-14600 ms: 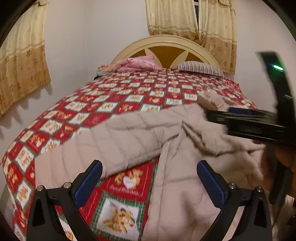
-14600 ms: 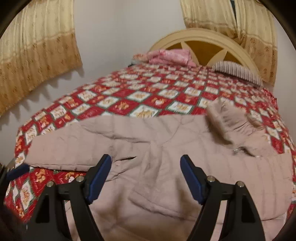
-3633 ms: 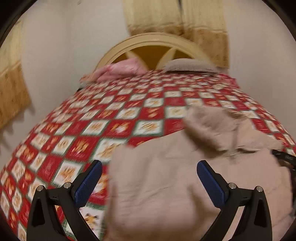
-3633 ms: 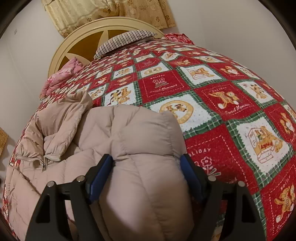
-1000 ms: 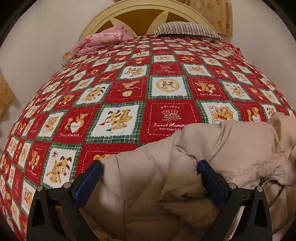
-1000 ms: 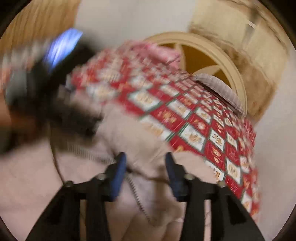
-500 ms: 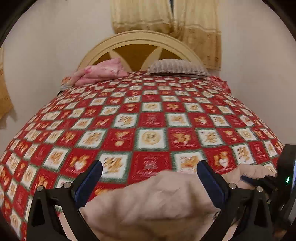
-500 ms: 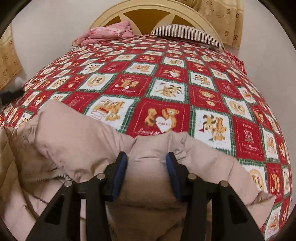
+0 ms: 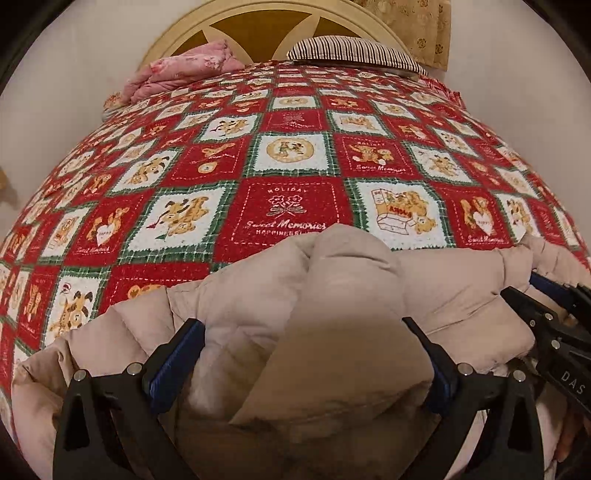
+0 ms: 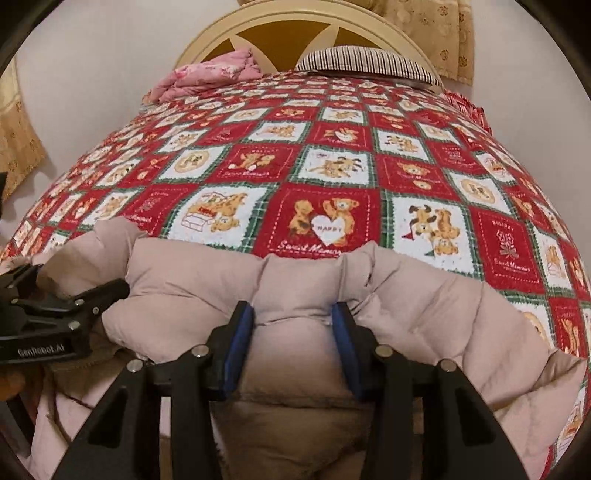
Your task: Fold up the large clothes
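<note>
Two grippers are at work on one beige puffer jacket [image 9: 258, 306], which lies bunched along the near edge of the bed, on the red-and-white patchwork bedspread [image 9: 291, 206]. Your right gripper [image 10: 291, 325] has its blue pads pressed into a thick roll of the jacket's padded edge, jaws partway closed with the fabric bulging up between them; you are pinching that fold, not just hovering over it. Your left gripper [image 9: 303, 358] stands much wider, and a big hump of the jacket fills the whole gap between its fingers, rising above the tips. The cloth touches both blue pads, yet you cannot tell from these views whether the fingers squeeze it or merely straddle it. Both tools sit side by side on the same long fold: in the left wrist view your right gripper comes in from the right edge, and in the right wrist view the left one comes in from the left edge. Beyond the jacket the bedspread lies bare up to the far edge, where a pink blanket [image 10: 214, 74] and a striped pillow [image 10: 369, 62] rest against the cream headboard [image 10: 288, 22].
</note>
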Demonstrator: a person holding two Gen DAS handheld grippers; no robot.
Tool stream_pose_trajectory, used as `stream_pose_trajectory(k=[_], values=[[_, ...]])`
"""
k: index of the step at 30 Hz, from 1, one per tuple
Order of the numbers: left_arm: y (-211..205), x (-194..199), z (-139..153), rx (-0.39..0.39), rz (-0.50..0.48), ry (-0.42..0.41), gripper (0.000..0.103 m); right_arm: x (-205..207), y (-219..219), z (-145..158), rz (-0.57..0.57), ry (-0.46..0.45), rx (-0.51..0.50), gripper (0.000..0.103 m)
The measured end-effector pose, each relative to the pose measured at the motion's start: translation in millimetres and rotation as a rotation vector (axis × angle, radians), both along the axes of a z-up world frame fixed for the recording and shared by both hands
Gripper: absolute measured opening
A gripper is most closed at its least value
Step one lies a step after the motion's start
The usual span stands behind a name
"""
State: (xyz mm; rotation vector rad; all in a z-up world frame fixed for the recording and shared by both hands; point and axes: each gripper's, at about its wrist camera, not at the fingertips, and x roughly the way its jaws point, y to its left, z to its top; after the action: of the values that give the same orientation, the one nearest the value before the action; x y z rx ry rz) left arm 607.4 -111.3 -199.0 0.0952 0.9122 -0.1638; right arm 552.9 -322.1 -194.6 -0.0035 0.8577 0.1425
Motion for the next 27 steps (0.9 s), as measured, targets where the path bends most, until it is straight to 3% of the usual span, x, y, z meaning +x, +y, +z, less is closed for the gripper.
stream_pose_trajectory(k=[12,27], values=[[-3.9,0.9,-3.2,0.043,0.008,-0.018,0.102,0.2,6.8,-5.2,-0.003,0.010,-0.058,0.050],[-7.0,3.6,-4.9,0.060,0.008,-0.011,0.102,1.1,6.9,-4.9,-0.003,0.011,-0.058,0.050]])
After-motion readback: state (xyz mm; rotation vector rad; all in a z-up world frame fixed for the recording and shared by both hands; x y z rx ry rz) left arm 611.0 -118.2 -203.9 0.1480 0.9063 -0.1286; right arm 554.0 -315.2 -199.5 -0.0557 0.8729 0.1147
